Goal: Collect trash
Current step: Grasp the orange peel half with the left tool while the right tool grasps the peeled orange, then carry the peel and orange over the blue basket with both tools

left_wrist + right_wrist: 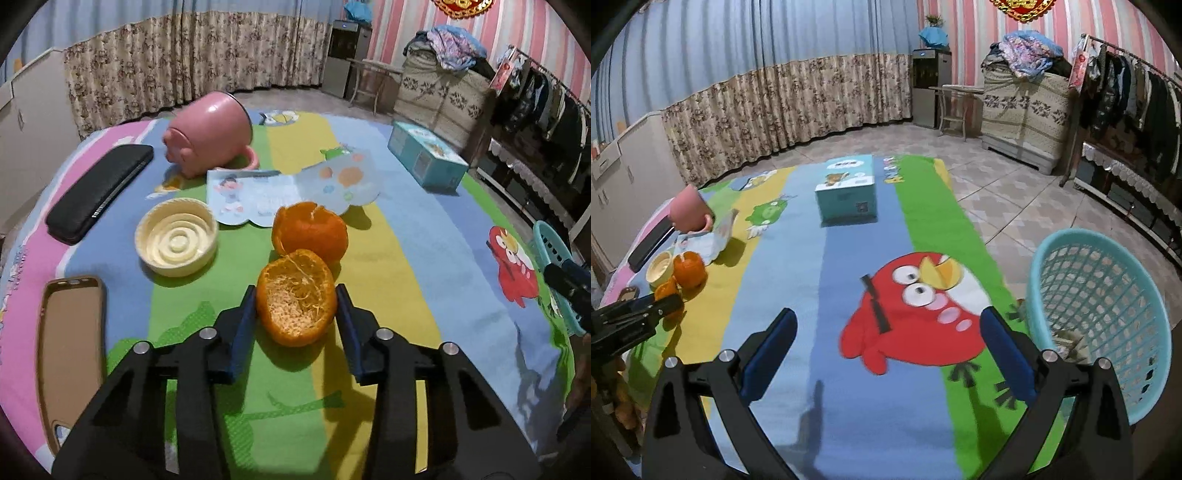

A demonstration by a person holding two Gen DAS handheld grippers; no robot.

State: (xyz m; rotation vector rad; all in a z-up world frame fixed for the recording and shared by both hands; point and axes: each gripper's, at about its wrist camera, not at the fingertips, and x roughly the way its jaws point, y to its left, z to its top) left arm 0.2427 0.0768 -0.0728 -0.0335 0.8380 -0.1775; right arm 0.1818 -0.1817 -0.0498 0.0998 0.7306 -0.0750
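Note:
An orange peel half (296, 297), hollow side facing me, sits between the blue pads of my left gripper (295, 299), which touch its sides. A second orange peel (309, 230) lies just beyond it. A torn paper wrapper (295, 188) lies behind them. In the right wrist view my right gripper (888, 328) is open and empty above the cartoon tablecloth (849, 258). A teal mesh basket (1097, 314) stands at the table's right edge, with some scraps inside. The left gripper (661, 306) shows far left at the peels (689, 271).
A tipped pink mug (210, 134), a cream round lid (176, 236), a black case (99, 192), a brown phone case (70, 350) and a teal box (424, 157) lie on the table. Tiled floor, curtains and a clothes rack surround it.

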